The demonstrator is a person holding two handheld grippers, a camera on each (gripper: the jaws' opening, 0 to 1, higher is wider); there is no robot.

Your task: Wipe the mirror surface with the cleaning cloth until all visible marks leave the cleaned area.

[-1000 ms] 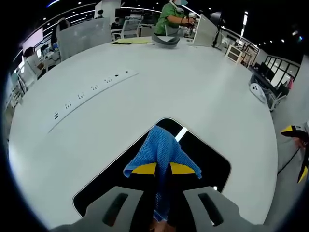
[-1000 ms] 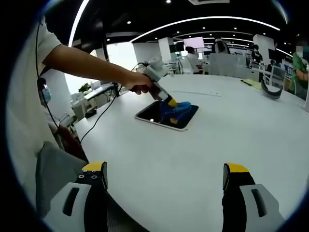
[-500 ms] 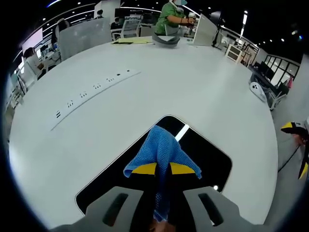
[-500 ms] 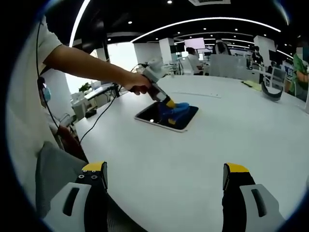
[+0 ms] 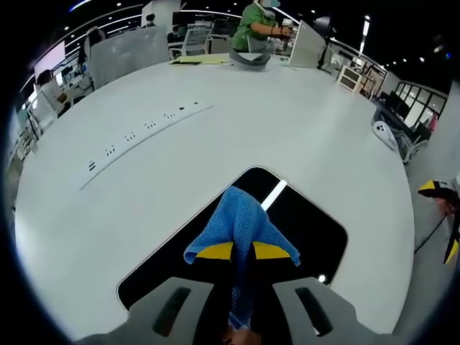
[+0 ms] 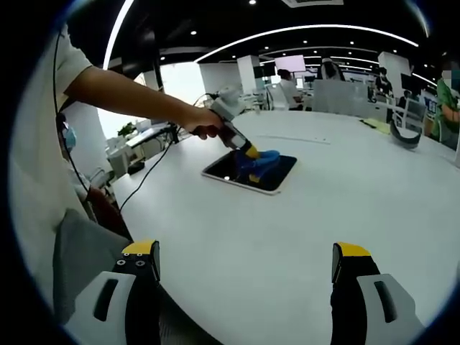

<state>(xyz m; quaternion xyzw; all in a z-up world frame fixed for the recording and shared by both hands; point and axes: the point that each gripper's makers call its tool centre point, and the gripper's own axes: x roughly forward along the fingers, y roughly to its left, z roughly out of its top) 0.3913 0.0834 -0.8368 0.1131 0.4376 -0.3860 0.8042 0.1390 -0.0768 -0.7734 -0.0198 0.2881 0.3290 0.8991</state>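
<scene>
A dark rectangular mirror [image 5: 302, 230] lies flat on the round white table [image 5: 215, 151]. My left gripper [image 5: 242, 251] is shut on a blue cleaning cloth [image 5: 241, 223], which is pressed onto the mirror's near middle. In the right gripper view the mirror [image 6: 284, 172] sits at the centre, with the blue cloth [image 6: 264, 162] and the left gripper [image 6: 250, 152] on it, held by a person's hand [image 6: 201, 122]. My right gripper [image 6: 244, 266] stands open low over the table's near edge, far from the mirror, with nothing between its yellow-tipped fingers [image 6: 140, 250].
A row of power sockets [image 5: 140, 133] runs across the table to the left of the mirror. A grey curved object [image 5: 248, 61] and yellow papers [image 5: 194, 61] lie at the table's far edge, near a person in green [image 5: 255, 25]. Desks and chairs ring the room.
The left gripper with the cloth has slid a little along the mirror, so the mirror's far corner sits lower in the left gripper view. The right gripper has held still.
</scene>
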